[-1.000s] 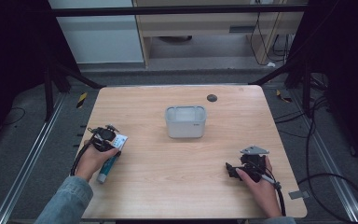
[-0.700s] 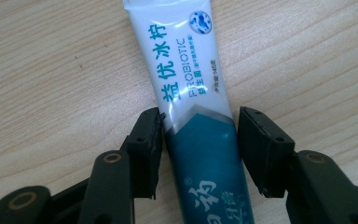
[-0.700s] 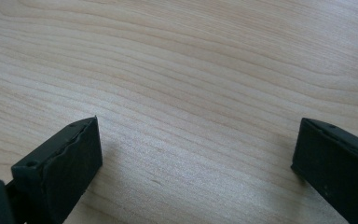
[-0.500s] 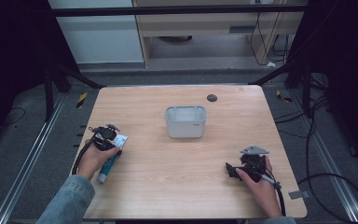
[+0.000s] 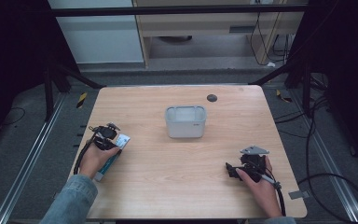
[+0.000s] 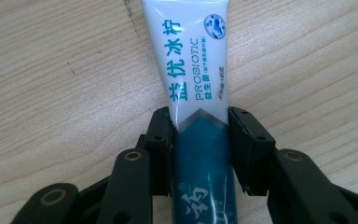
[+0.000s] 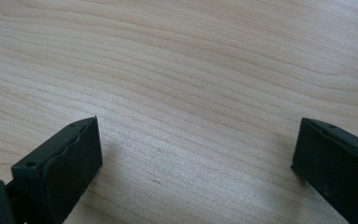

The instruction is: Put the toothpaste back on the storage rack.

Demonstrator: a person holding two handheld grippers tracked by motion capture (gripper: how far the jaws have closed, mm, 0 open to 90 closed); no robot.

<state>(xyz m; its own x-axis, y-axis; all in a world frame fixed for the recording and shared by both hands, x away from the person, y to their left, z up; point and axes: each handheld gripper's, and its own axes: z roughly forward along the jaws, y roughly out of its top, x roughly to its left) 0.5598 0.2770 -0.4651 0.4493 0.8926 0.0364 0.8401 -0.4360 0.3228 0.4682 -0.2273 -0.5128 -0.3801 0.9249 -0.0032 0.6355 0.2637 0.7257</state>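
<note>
While the left gripper (image 6: 200, 135) has just been closing its jaws, a toothpaste tube (image 6: 193, 88) lies between them, and in the left gripper view both pads (image 6: 161, 135) now press against its sides. That tube is white at the flat crimped end with teal lettering and the word PROBIOTIC, and it turns dark teal toward the end nearer the camera. It lies flat on the table (image 5: 158, 186) near the left edge, under the person's left hand (image 5: 95, 158).

Pale wood with fine grain covers the tabletop. Around it are a dark floor, metal rails, black frame bars and loose cables.

From the high view, 1 translucent plastic tub (image 5: 185, 121) stands at the middle of the table and 1 small dark disc (image 5: 211, 98) sits near the far edge. The right gripper (image 5: 230, 169) rests near the right front corner; the right gripper view shows its jaws wide apart over bare wood.
</note>
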